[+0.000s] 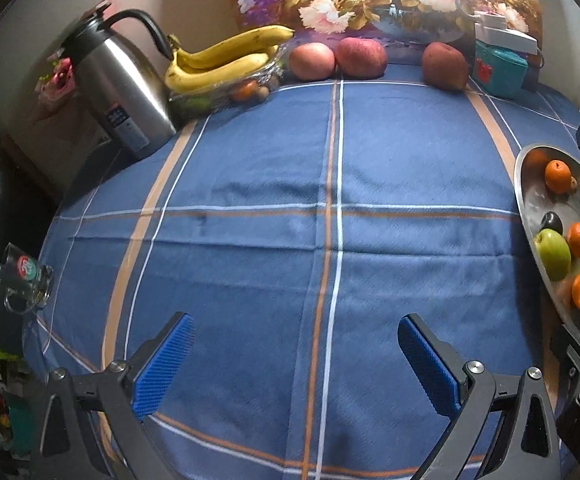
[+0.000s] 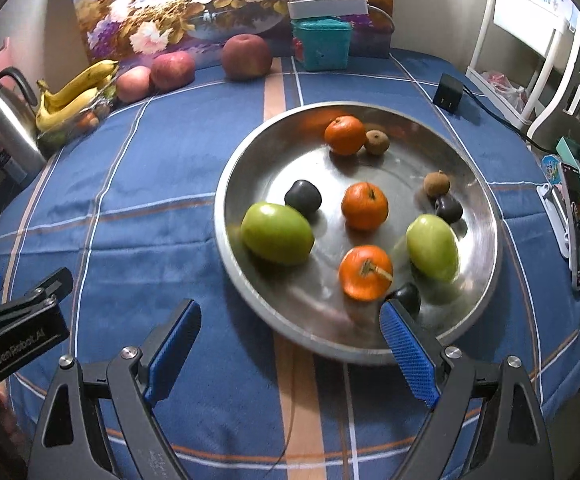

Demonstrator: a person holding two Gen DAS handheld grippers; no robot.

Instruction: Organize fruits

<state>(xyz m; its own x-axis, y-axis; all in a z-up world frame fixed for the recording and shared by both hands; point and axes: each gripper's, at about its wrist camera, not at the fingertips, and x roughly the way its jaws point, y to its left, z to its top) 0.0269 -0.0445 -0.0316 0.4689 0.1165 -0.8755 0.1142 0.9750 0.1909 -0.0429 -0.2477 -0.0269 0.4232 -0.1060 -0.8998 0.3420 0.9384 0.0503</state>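
Two grippers, left gripper (image 1: pixel 295 364) and right gripper (image 2: pixel 290 354), hover with jaws spread and empty above the blue-clothed tabletop (image 1: pixel 270 184), the right beside the steel fruit tray (image 2: pixel 250 168).

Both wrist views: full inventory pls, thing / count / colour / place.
metal tray: 1, silver, right part of the tablecloth
oranges: 3, orange, in the tray
green fruits: 2, green, in the tray
dark fruits: 3, near black, in the tray
small brown fruits: 2, brown, in the tray
red apples: 3, red, far edge by the flower picture
bananas: 1 bunch, yellow, far left on a clear dish
kettle: 1, steel, far left
teal box: 1, far edge
glass mug: 1, clear, left edge
tablecloth: 1, blue plaid
left gripper: open, empty
right gripper: open, empty
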